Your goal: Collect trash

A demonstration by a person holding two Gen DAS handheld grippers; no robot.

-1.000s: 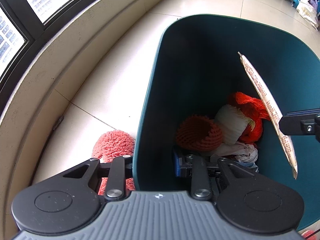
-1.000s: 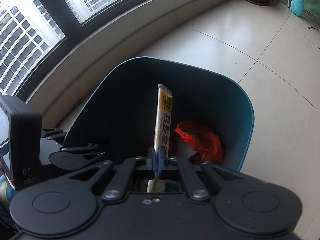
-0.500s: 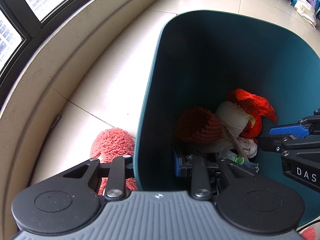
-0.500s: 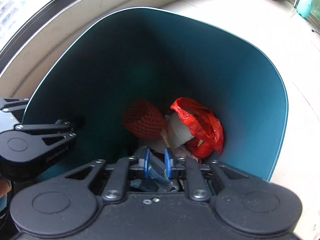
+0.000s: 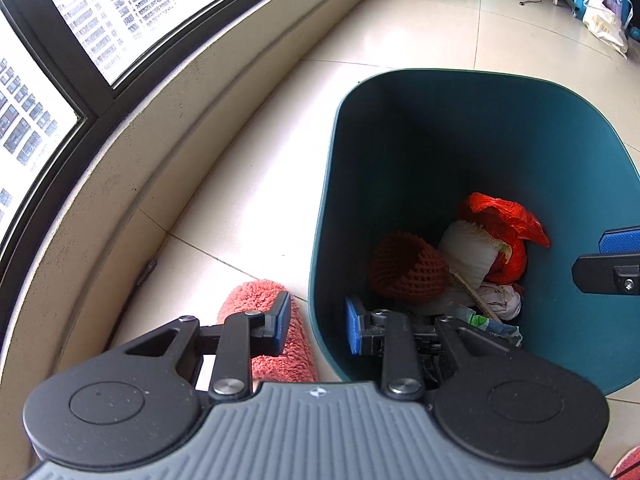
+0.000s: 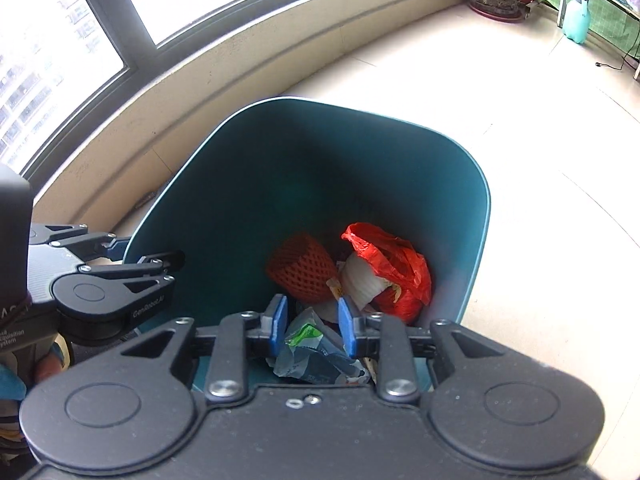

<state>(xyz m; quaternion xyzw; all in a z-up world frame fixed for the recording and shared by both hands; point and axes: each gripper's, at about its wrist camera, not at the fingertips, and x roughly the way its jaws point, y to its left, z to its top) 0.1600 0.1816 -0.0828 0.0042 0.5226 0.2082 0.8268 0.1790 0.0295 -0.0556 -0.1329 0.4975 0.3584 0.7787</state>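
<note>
1. Straddling the dark teal plastic bin (image 5: 472,152) at its near rim, the left gripper (image 5: 318,326) stands open.
2. Lift the right gripper (image 6: 312,322), open and empty, clear of the red plastic bag (image 6: 394,268) on the bin's bottom.

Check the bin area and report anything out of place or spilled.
One oddity: a fluffy pink slipper lies on the floor tiles against the teal bin, beside the left gripper, whose open jaws straddle the bin wall. The red plastic bag and orange foam net sit inside; nothing looks spilled.
</note>
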